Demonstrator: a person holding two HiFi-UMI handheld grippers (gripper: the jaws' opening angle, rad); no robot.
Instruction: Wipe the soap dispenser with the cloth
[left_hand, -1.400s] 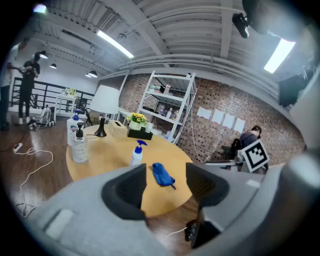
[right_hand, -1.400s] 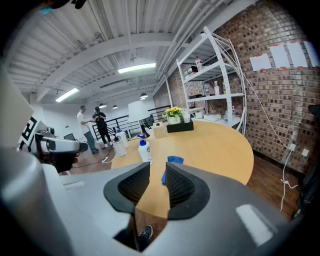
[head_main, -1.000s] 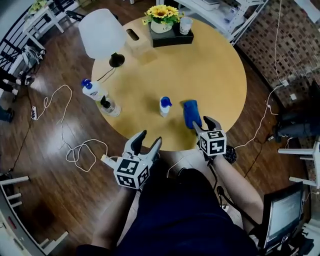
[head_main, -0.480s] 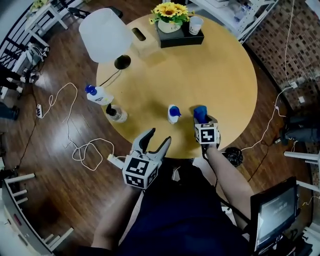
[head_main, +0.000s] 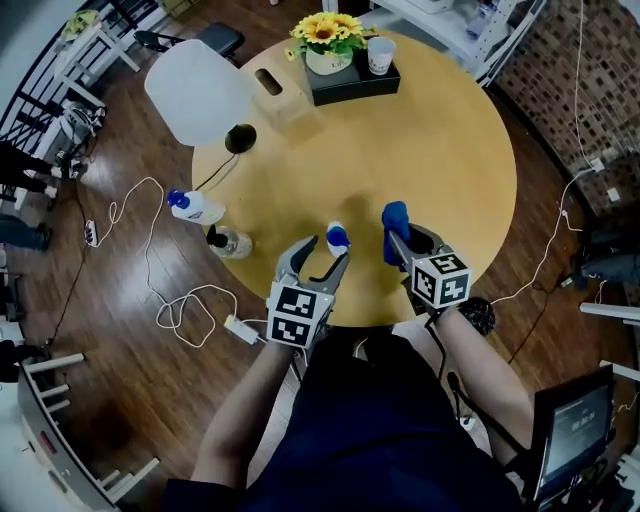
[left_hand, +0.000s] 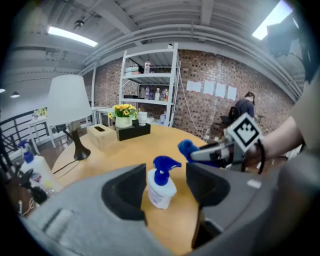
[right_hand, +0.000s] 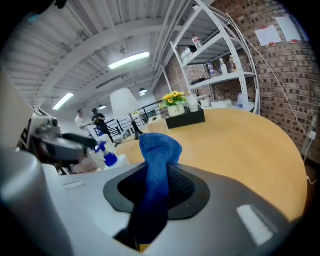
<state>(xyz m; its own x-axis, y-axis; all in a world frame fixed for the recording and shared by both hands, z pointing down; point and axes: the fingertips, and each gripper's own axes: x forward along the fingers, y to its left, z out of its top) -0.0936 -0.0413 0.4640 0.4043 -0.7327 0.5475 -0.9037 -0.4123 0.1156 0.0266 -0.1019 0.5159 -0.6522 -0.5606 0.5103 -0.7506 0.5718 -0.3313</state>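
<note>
The fingers of the right gripper (head_main: 400, 245) have just been closed on the cloth (right_hand: 159, 165). Those of the left gripper (head_main: 326, 252) stand apart around the soap dispenser (left_hand: 161, 187), just left, near the near edge of the table (head_main: 430, 150); its body should be steadied before wiping.

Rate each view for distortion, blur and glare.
Head view: fisheye, dark corners, table evenly lit. Left gripper view: strong barrel warp, ceiling light glares top right, dispenser fairly clear. Right gripper view: cloth sharp, background soft, strip light blown out.
</note>
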